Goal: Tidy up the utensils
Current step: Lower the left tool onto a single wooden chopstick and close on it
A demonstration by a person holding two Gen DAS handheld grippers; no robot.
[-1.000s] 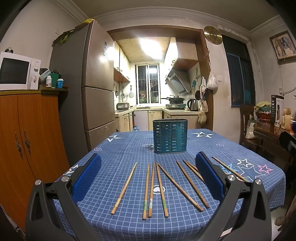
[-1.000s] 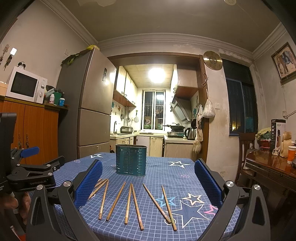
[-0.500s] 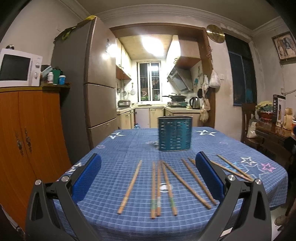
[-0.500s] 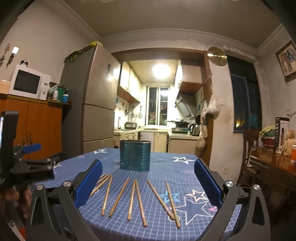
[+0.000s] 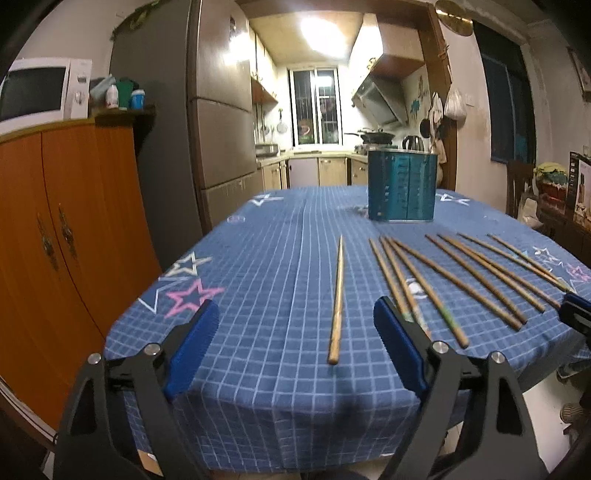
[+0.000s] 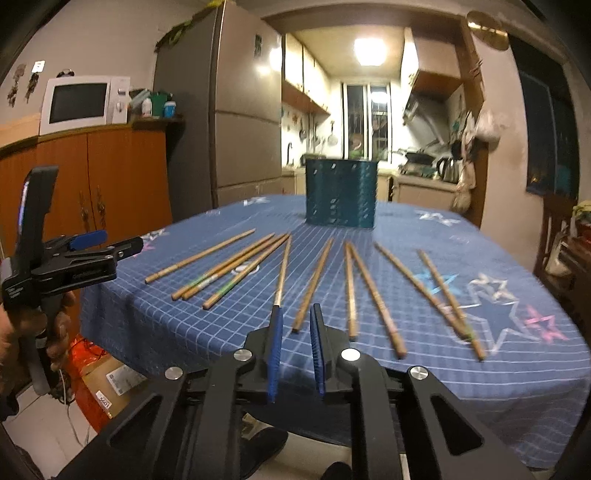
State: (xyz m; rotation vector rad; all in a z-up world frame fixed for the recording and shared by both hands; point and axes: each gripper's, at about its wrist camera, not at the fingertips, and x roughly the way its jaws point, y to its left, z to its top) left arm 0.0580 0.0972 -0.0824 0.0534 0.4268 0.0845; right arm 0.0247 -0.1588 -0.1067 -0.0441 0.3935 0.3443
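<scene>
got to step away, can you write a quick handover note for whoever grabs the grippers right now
Left gripper: open, holding nothing, at the near table edge in line with a lone chopstick.
Right gripper: jaws nearly closed with a narrow gap, nothing between them, aimed at the near ends of the middle chopsticks.
Things: all chopsticks lie loose on the blue tablecloth; the teal holder stands upright behind them.
Done: no chopstick shows above the holder's rim.
Left: pick up the chopsticks and stand them in the holder.

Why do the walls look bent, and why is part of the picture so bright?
Both views: fisheye lenses bow straight edges near the borders. Left wrist view: the kitchen ceiling light is blown out, the utensil holder slightly smeared. Right wrist view: the fridge catches glare, and the tablecloth blurs near the edge.
</scene>
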